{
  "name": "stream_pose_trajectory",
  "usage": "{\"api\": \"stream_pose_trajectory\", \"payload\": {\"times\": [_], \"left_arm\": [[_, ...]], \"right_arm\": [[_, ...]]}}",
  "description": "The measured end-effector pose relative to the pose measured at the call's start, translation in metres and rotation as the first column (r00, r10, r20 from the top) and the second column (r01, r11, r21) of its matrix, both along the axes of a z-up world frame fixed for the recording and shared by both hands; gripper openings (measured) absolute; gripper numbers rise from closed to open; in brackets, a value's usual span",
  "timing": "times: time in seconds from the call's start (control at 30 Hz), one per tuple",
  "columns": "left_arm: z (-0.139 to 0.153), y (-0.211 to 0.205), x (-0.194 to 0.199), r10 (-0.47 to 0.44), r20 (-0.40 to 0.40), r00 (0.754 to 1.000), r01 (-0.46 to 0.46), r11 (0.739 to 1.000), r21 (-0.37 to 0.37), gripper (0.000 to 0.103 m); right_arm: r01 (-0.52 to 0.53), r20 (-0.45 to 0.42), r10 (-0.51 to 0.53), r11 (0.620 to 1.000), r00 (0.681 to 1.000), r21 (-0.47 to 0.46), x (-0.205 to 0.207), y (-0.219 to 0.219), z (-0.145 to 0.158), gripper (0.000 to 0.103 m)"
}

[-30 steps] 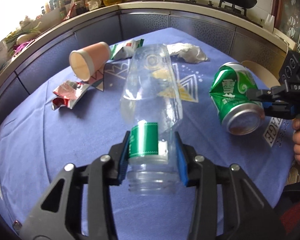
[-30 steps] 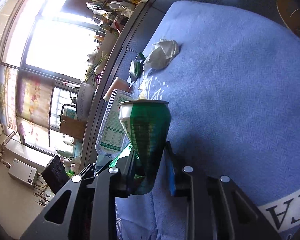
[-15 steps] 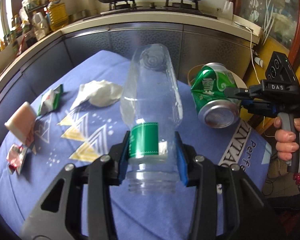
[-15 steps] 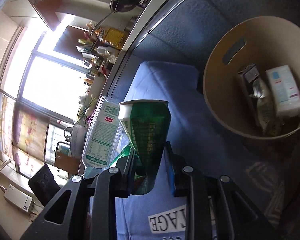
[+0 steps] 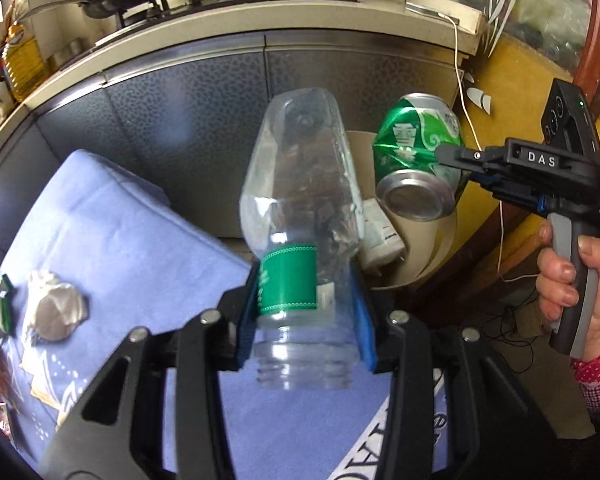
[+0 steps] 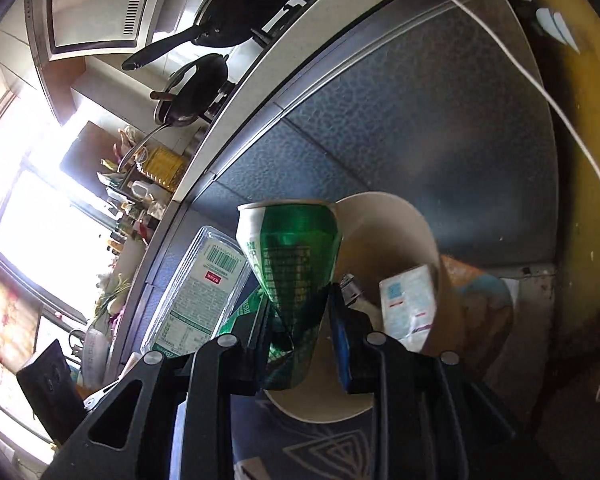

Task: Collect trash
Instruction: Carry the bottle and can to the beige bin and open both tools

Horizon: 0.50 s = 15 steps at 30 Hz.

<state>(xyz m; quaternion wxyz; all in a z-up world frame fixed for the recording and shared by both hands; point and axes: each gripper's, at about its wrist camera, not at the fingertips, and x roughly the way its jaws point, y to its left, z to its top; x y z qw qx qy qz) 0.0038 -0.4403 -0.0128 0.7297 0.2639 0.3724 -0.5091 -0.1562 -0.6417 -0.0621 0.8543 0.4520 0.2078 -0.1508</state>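
The left gripper [image 5: 306,304] was clamped on a clear plastic bottle [image 5: 300,200] just above its threaded, capless mouth, across the green label band, so the crushed body stood out ahead of the fingers with its base away from the camera; that grip near the neck looked chosen to let the bottle drop base-first once released; the right gripper [image 6: 300,320] pinched a dented green drink can [image 6: 296,264] at its crumpled waist, where the collapsed metal gave the pads a narrow flat to bite on, and in the left wrist view the can [image 5: 418,160] hung with one end toward the camera; both pieces were held off the edge of the desk [image 5: 112,240] with its blue cloth, over a round beige waste bin [image 6: 416,232] standing on the floor beside the dark cabinet front, which I judge to be the drop point; the bin already held a white carton with blue print [image 6: 408,304] and a dark wrapper [image 6: 350,286] partly hidden behind the can; on the desk lay a crumpled white tissue [image 5: 56,312] and a green-edged packet [image 5: 4,300], not yet collected
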Motion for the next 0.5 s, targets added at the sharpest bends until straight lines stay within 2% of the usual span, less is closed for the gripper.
{"api": "stream_pose_trajectory", "payload": {"times": [0.2,0.33,0.4,0.43,0.5], "left_arm": [[-0.016,-0.026,-0.006,-0.026,-0.057,0.998,0.028,0.999,0.037,0.039],[-0.027,-0.036,-0.007,-0.018,-0.05,0.999,0.022,0.997,0.079,0.04],[-0.03,-0.04,-0.009,-0.009,-0.035,0.999,0.013,0.996,0.089,0.047],[-0.03,-0.041,-0.008,-0.004,-0.033,0.999,0.007,0.996,0.086,0.055],[-0.028,-0.039,-0.008,0.008,-0.027,1.0,-0.006,0.997,0.075,0.058]], "right_arm": [[0.005,-0.087,-0.016,0.993,0.996,-0.122,0.01,0.0,-0.005,0.027],[-0.017,-0.118,0.001,0.991,0.993,-0.134,0.017,0.002,-0.013,0.029],[-0.023,-0.137,0.005,0.991,0.991,-0.129,0.022,0.001,-0.017,0.031],[-0.023,-0.148,0.004,0.991,0.989,-0.131,0.025,0.002,-0.019,0.035],[-0.017,-0.142,-0.002,0.991,0.99,-0.131,0.025,0.004,-0.019,0.04]]}}
